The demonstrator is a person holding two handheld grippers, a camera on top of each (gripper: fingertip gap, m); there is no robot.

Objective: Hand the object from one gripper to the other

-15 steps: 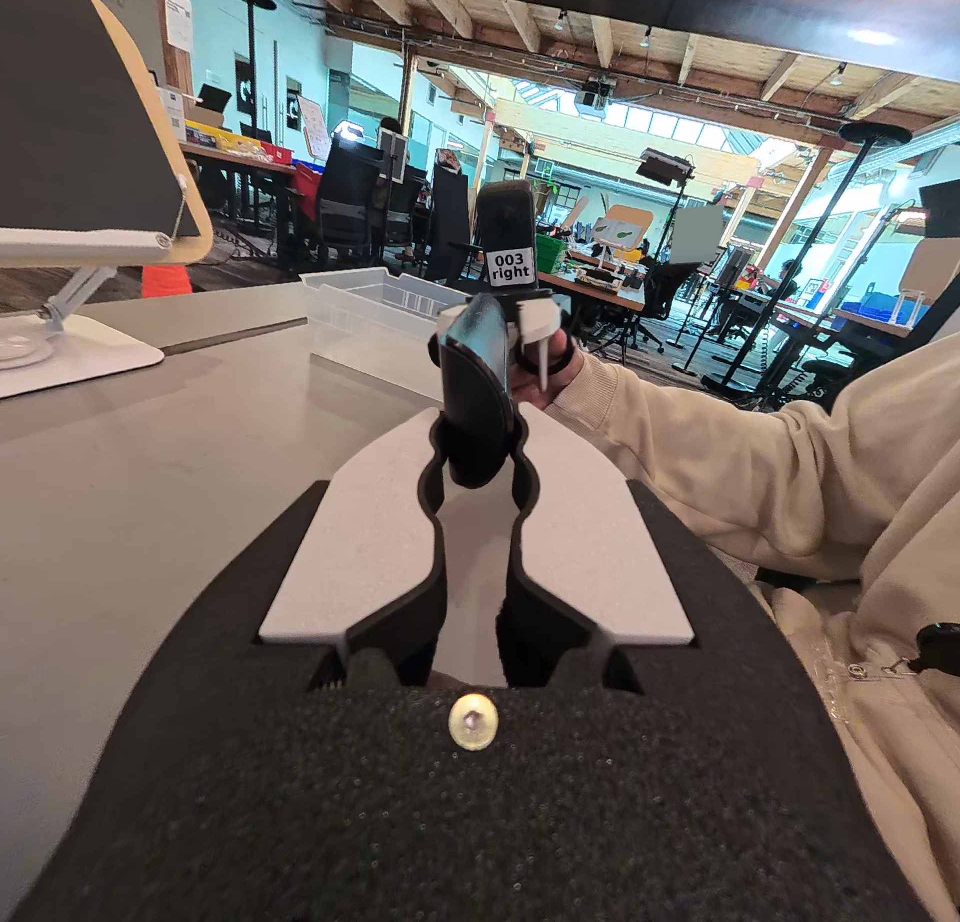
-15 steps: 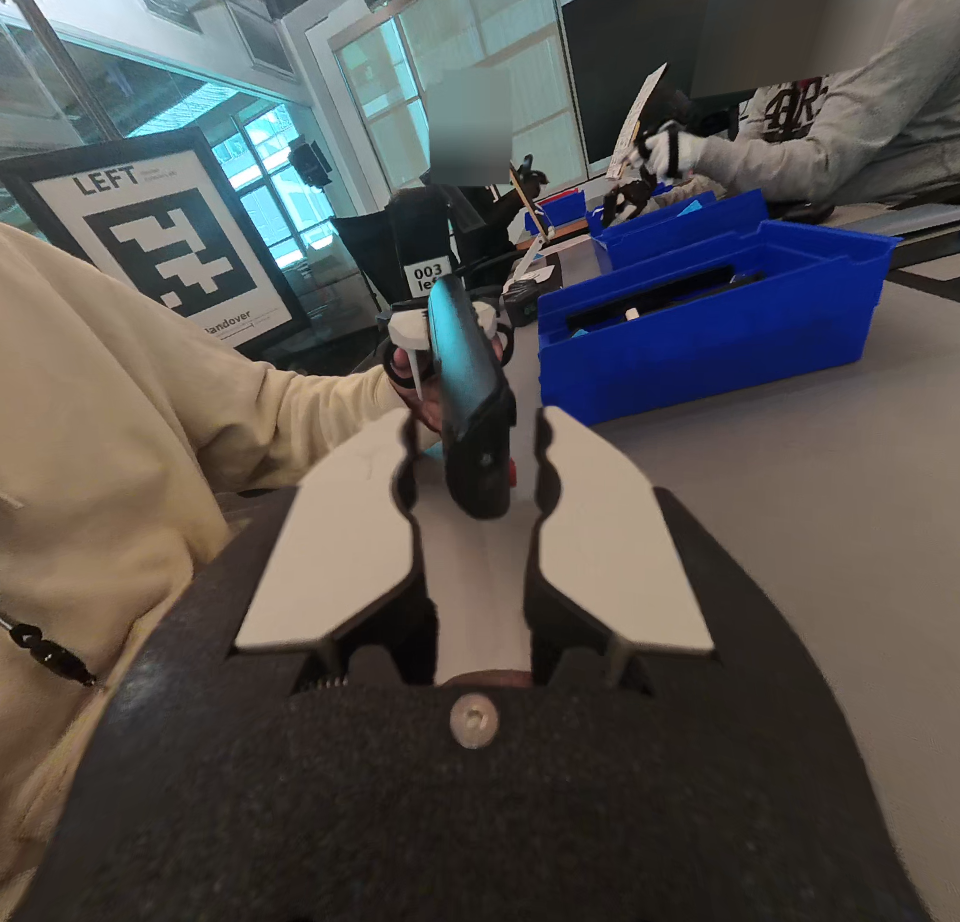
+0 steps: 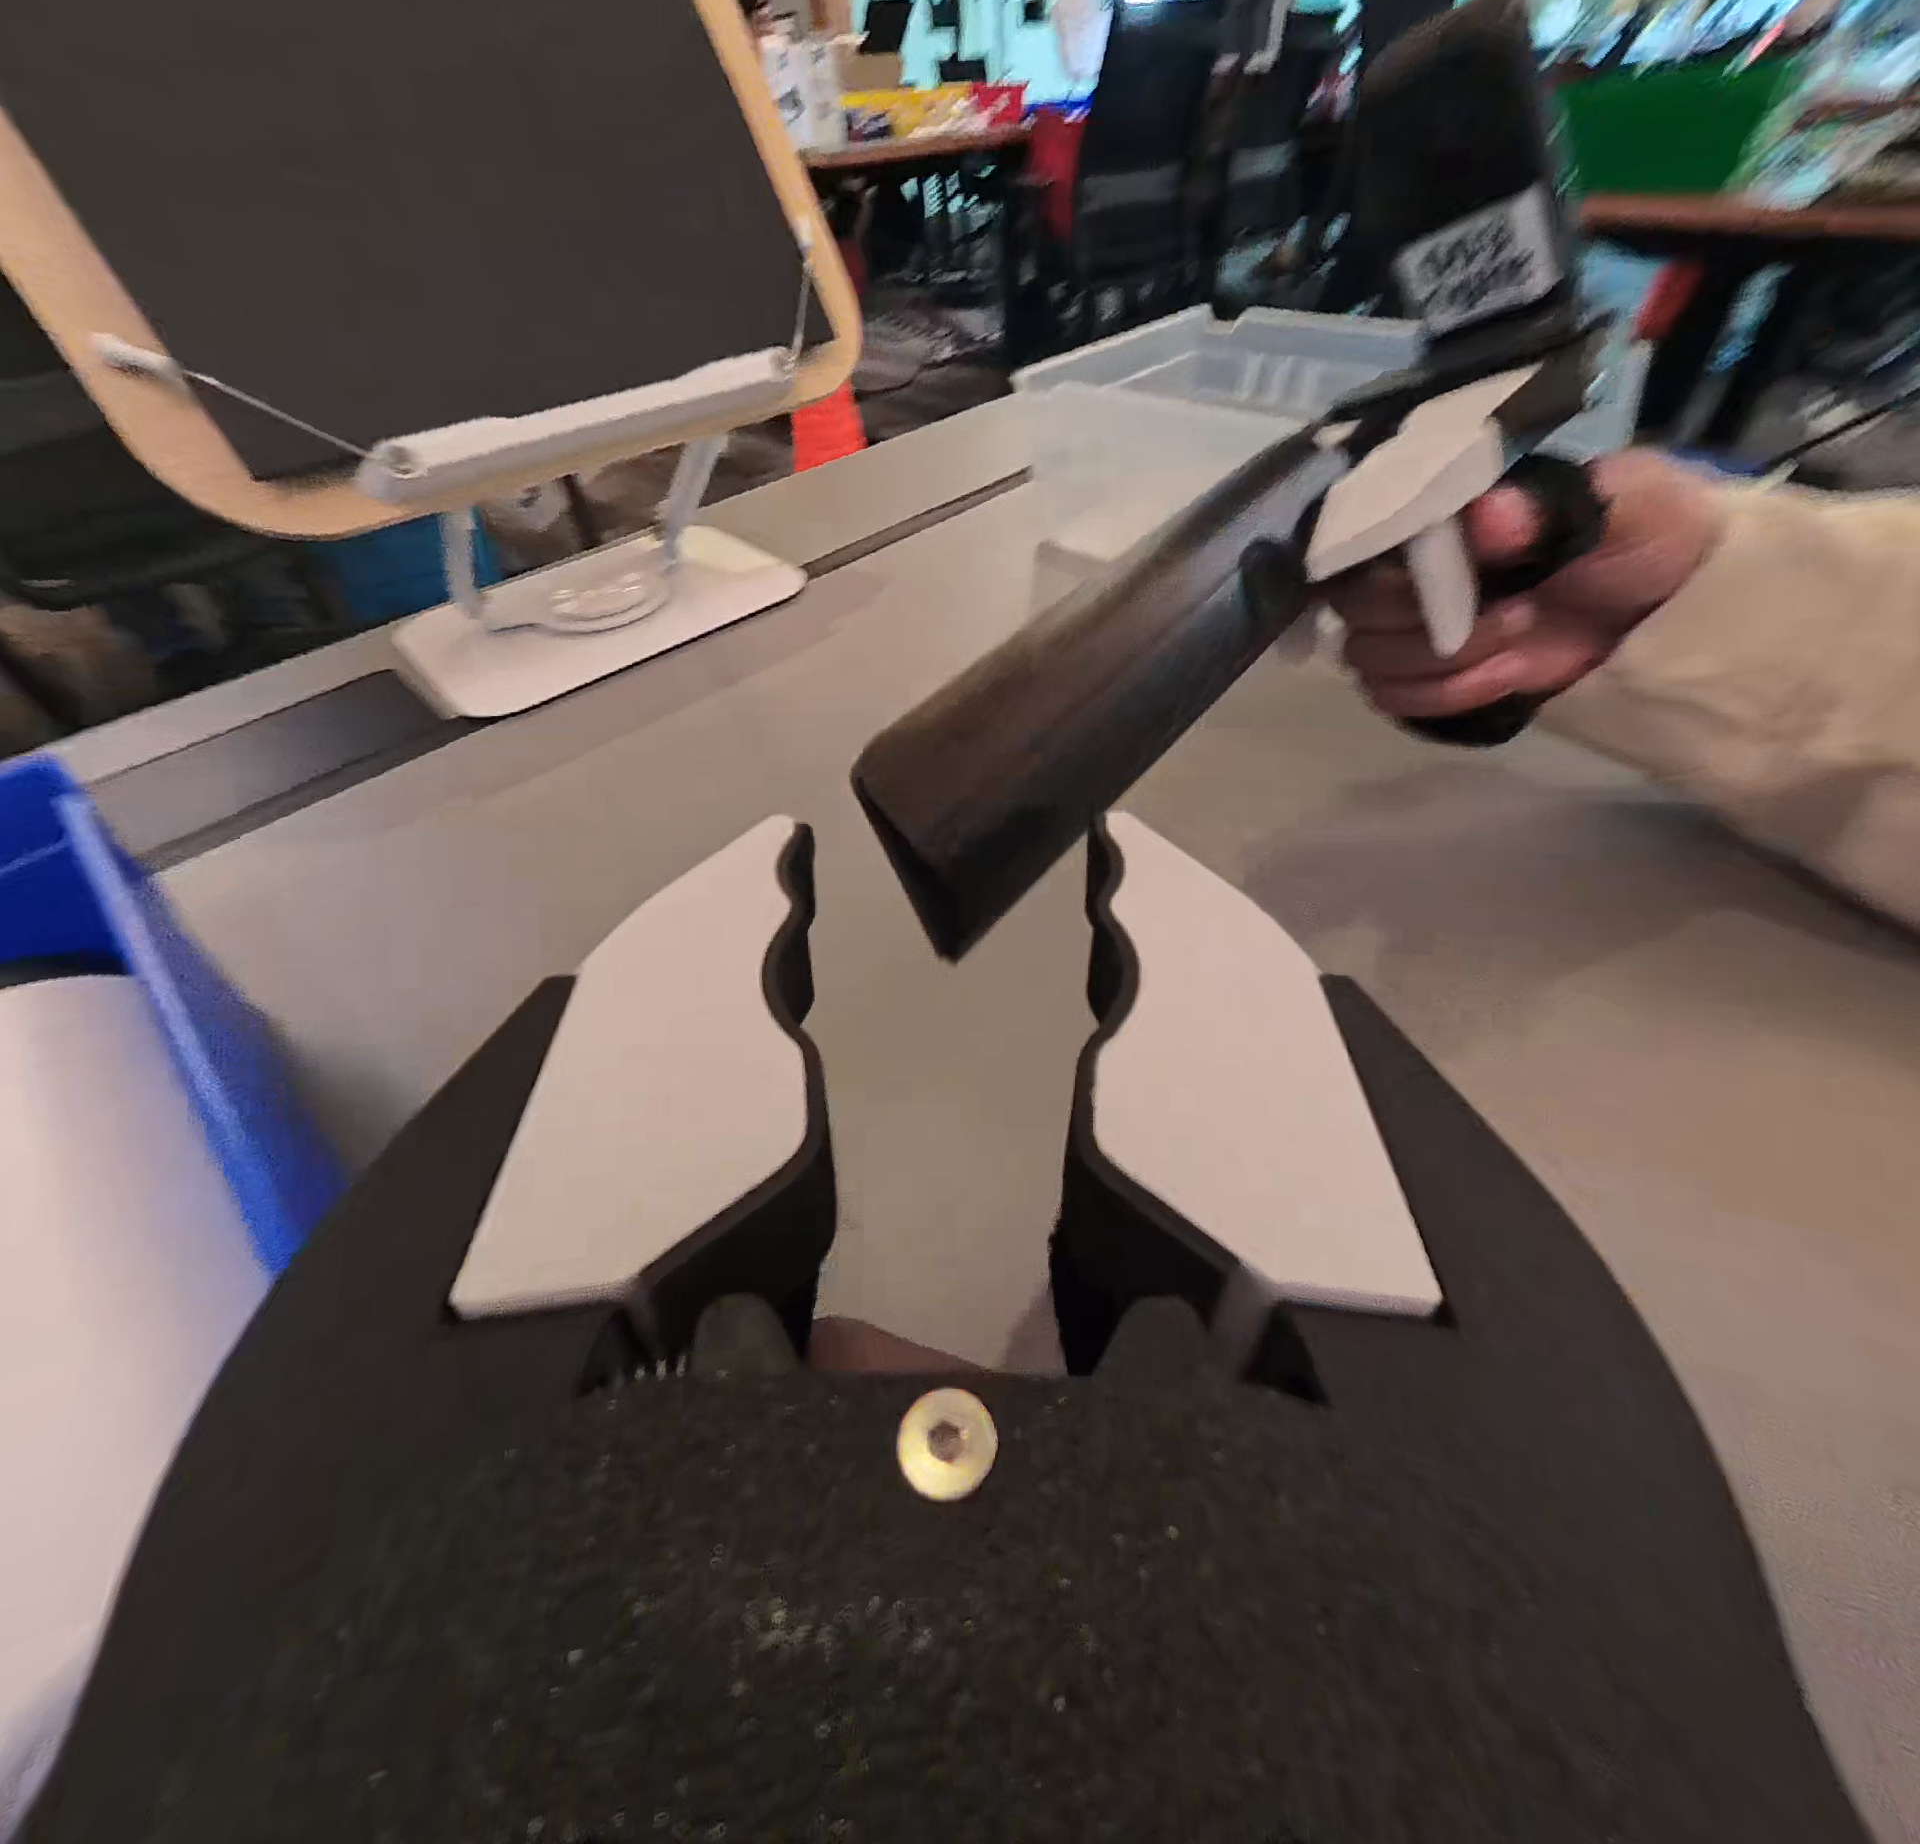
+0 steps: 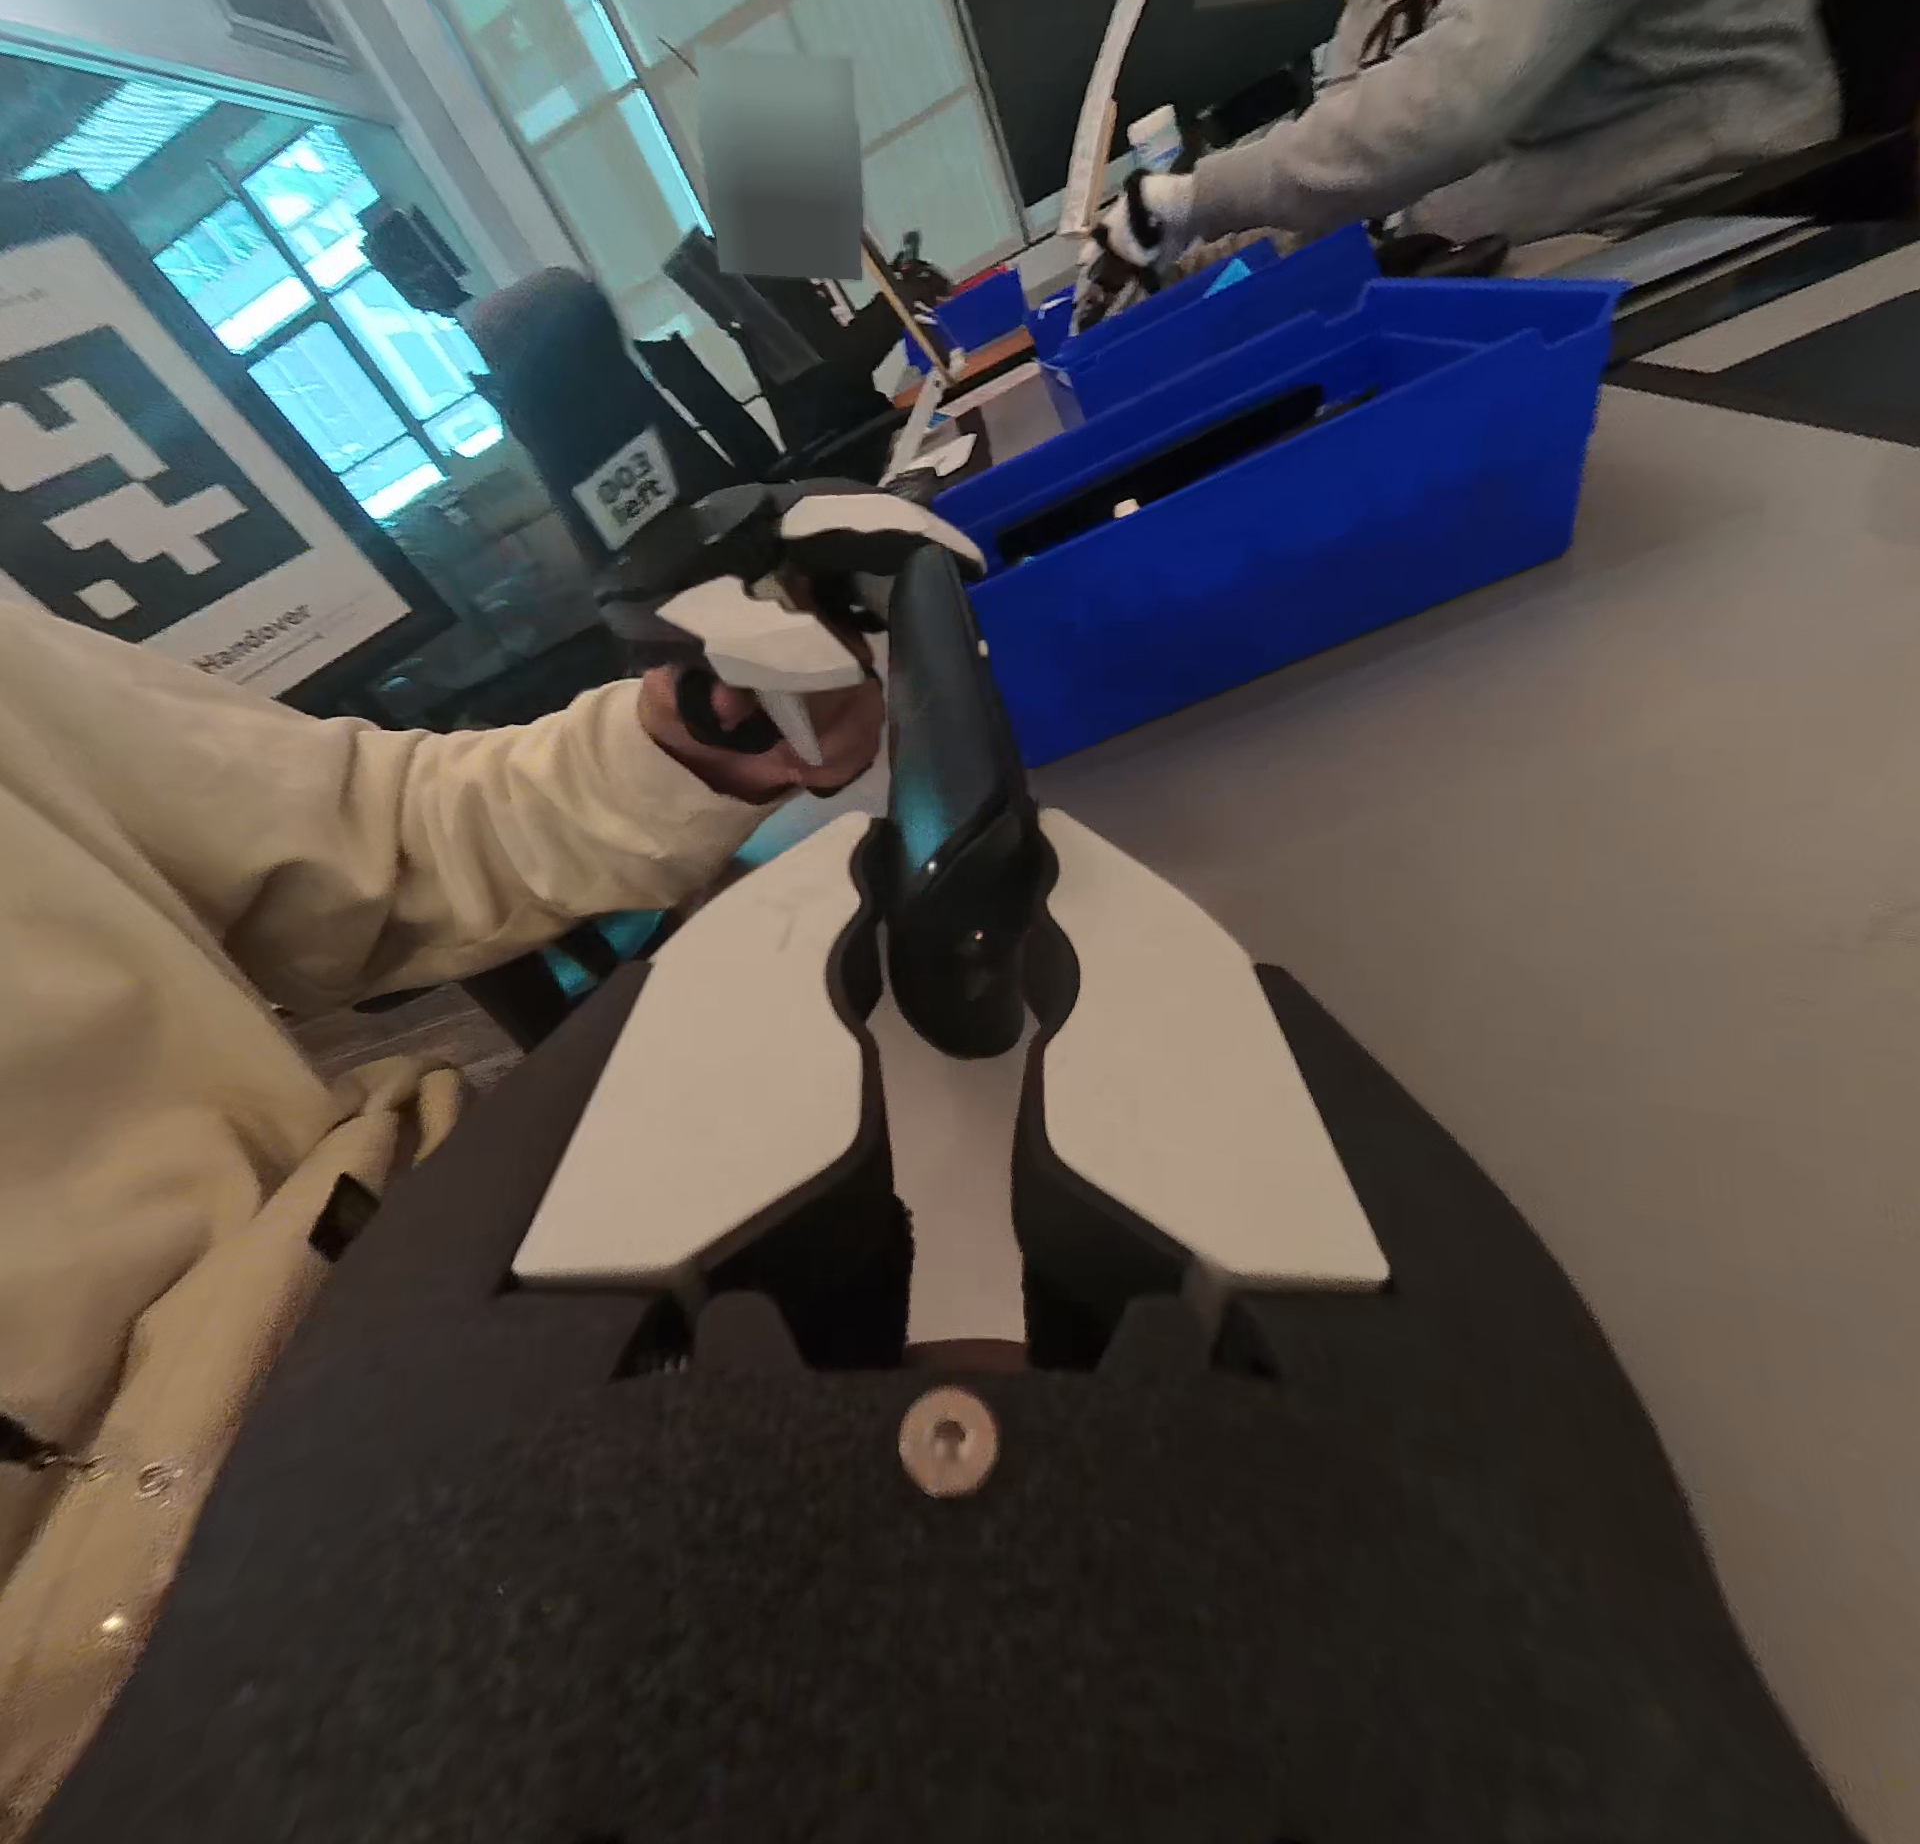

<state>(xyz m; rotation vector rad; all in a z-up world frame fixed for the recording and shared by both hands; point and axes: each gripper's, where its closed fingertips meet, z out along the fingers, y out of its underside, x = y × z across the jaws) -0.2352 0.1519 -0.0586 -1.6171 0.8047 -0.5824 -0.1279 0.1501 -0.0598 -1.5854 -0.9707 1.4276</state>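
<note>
In the left wrist view, the left gripper [image 3: 945, 921] stands with its two white fingers [image 3: 665, 1067] spread apart and nothing between them; half a second earlier they were closed on the near end of the black object [image 3: 1049, 734], so the release has just happened. The object, a long dark slightly curved case, now juts out of the right gripper [image 3: 1382, 506], which a hand [image 3: 1507, 610] in a cream sleeve holds above the grey table [image 3: 520, 859]. Its free end hangs just over the gap between the left fingers but looks clear of both, tilted down toward the camera. A stand with a dark board [image 3: 416, 184] and a blue bin [image 3: 156, 963] sit off to the left; the frame is smeared by motion. In the right wrist view, the right gripper [image 4: 951, 921] is clamped on the lower end of the object [image 4: 951, 859], its fingers pressed against both sides, where before they stood apart around it. The left gripper [image 4: 831, 589] shows farther off with its fingers parted, close by the object's upper end without gripping it. Behind lies another blue bin [image 4: 1299, 568] on the table [image 4: 1558, 859]. By my reading, the handover itself is done: the object has passed from left to right, and only drawing the two grippers apart remains.
</note>
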